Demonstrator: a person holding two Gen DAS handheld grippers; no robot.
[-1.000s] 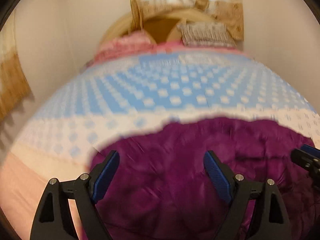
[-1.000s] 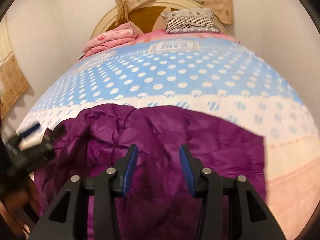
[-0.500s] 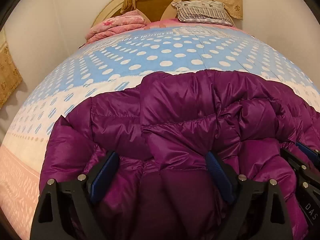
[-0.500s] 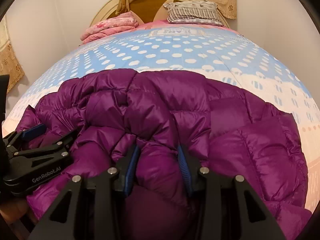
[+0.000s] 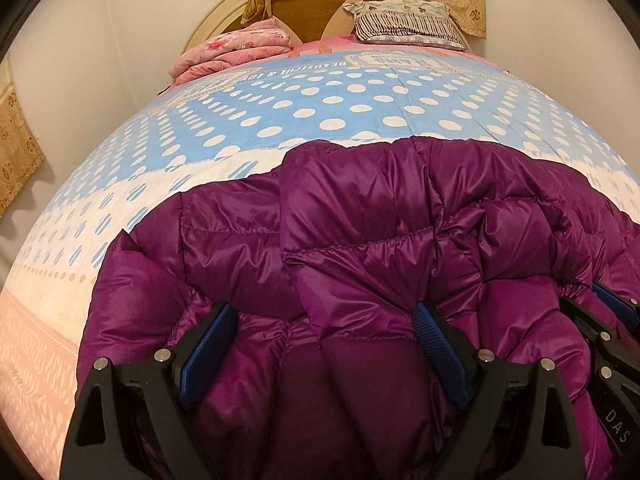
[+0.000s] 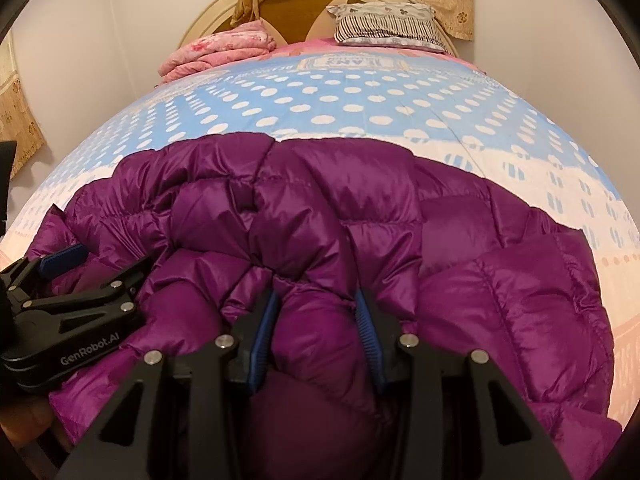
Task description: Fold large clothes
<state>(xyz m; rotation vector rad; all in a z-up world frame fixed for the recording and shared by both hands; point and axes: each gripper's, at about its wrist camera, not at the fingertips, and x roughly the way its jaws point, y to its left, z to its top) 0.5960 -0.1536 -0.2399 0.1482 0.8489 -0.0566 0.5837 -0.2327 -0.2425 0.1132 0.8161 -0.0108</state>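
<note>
A puffy purple quilted jacket point(image 5: 360, 208) lies bunched across the near end of the bed, also filling the right wrist view point(image 6: 320, 184). My left gripper point(image 5: 323, 312) stands wide over its near edge. The padding fills the gap between the blue pads, but I see no pinch there. My right gripper point(image 6: 316, 296) is shut on a thick fold of the jacket, which bulges up between its pads. Each gripper shows at the side of the other's view: the right gripper point(image 5: 600, 320) and the left gripper point(image 6: 92, 268), both resting on the jacket.
The bed has a blue cover with white dots point(image 5: 320, 100) and a pink border at its near end. At the rounded headboard point(image 6: 320, 4) lie a folded pink blanket point(image 5: 232, 52) and a striped pillow point(image 5: 404, 24). Walls stand close on both sides.
A second ago the jacket was a blurred mass low in both views. It has since dropped onto the bed and spread farther up it. Both grippers sank with it, then kept still.
</note>
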